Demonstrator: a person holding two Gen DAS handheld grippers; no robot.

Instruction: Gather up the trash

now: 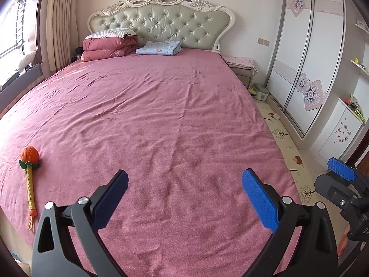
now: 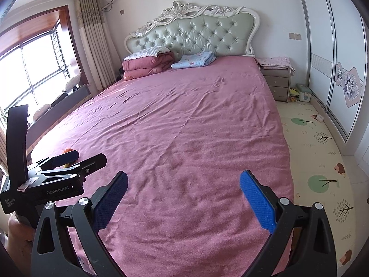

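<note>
A wide bed with a pink sheet [image 1: 175, 115] fills both views. My left gripper [image 1: 184, 182] is open and empty above the foot of the bed. My right gripper [image 2: 184, 182] is open and empty too, beside it on the right; its blue pad [image 1: 341, 168] shows at the right edge of the left wrist view. The left gripper's body [image 2: 57, 175] shows at the left of the right wrist view. An orange ball-headed stick with green leaves and a rope handle [image 1: 30, 170] lies on the sheet at the left. No obvious trash shows on the bed.
A folded pink quilt [image 1: 108, 47] and a folded blue blanket [image 1: 159, 47] lie by the headboard. A nightstand [image 2: 276, 83], a small box [image 2: 304, 92] and a patterned floor mat [image 2: 318, 161] are on the right, along a sliding wardrobe [image 1: 309, 57]. A window [image 2: 30, 69] is at the left.
</note>
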